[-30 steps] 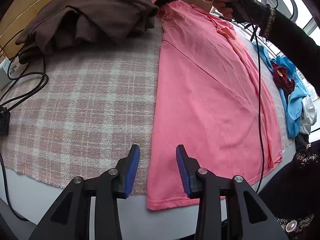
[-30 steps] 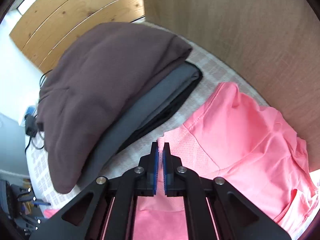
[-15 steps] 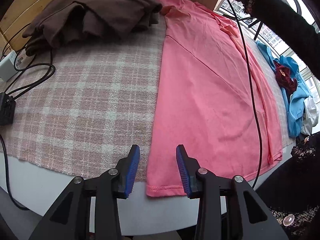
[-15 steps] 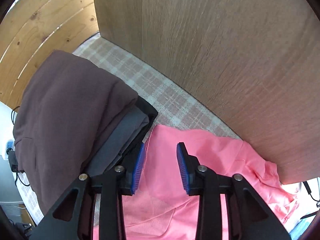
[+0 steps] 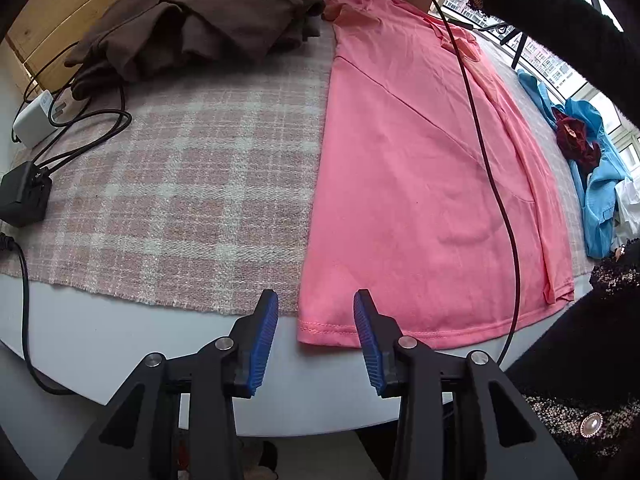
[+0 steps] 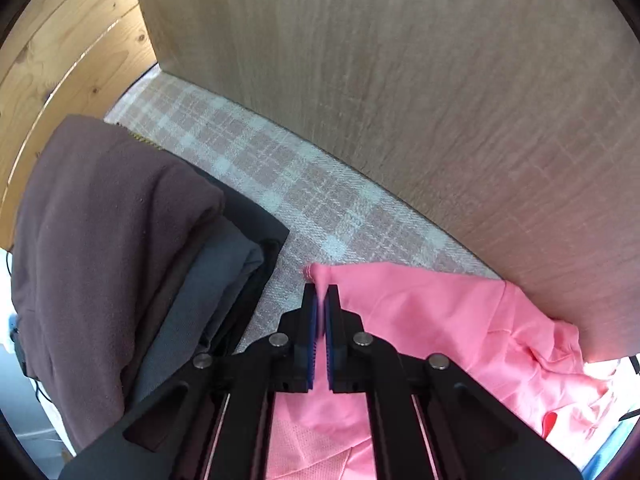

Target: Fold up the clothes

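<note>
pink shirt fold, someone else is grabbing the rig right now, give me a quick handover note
Right gripper: shut on the far corner of the pink shirt, next to the brown and grey clothes pile.
Left gripper: open, empty, its fingers either side of the near hem corner at the table edge.
Shirt: lies flat, lengthwise, on the plaid cloth, one side already folded in. Blue clothes wait at the right.
Done: far corner gripped.
Left: close the left gripper on the hem, then probably fold the shirt and add it to the pile.
</note>
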Demonstrator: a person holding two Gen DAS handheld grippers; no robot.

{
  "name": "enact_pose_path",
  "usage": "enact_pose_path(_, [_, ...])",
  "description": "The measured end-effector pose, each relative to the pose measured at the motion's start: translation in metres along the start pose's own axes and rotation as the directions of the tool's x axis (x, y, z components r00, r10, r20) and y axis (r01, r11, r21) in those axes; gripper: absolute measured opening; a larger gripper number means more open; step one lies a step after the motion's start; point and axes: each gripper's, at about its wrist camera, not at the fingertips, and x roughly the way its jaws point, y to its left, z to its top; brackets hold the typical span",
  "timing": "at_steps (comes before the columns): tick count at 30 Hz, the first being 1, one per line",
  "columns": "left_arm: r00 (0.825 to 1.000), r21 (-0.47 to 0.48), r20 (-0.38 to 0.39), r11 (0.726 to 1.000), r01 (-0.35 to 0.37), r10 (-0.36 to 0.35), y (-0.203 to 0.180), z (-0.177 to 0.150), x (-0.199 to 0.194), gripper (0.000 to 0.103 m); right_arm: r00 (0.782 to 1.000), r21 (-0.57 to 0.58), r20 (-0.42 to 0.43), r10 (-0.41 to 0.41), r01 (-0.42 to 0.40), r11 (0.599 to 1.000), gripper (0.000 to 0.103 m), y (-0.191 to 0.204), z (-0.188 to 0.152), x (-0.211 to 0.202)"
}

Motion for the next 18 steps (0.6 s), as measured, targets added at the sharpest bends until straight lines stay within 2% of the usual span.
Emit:
enact_pose_path(5, [0.999, 0.0, 0.033, 1.0, 0.019, -0.019, 0.003, 0.002, 0.0, 0.037, 0.998, 0.005, 0.058, 0.037, -0.038, 0.999, 0.004, -0.009, 0.0, -0.022])
enact_pose_path(6, [0.999, 0.001, 0.042, 1.0, 0.025, -0.025, 0.002, 0.002, -0.002, 0.032, 0.997, 0.003, 0.066, 0.04, -0.04, 0.999, 0.004, -0.008, 0.002, -0.024])
enact_pose_path(7, [0.998, 0.003, 0.051, 0.999, 0.032, -0.032, 0.002, 0.002, -0.003, 0.015, 0.996, -0.001, 0.073, 0.043, -0.043, 0.999, 0.004, -0.007, 0.004, -0.025])
enact_pose_path(8, [0.998, 0.005, 0.059, 0.999, 0.038, -0.038, 0.002, 0.001, -0.005, 0.005, 0.996, -0.005, 0.078, 0.045, -0.044, 0.999, 0.004, -0.004, 0.005, -0.027])
enact_pose_path(9, [0.997, 0.007, 0.068, 0.999, 0.044, -0.045, 0.002, 0.001, -0.006, 0.0, 0.995, -0.008, 0.085, 0.048, -0.048, 0.999, 0.004, -0.004, 0.005, -0.028])
enact_pose_path(18, [0.985, 0.042, 0.145, 0.996, 0.083, -0.088, -0.011, 0.004, -0.026, 0.001, 0.988, 0.013, 0.141, 0.066, -0.069, 0.998, 0.003, -0.016, -0.005, -0.048])
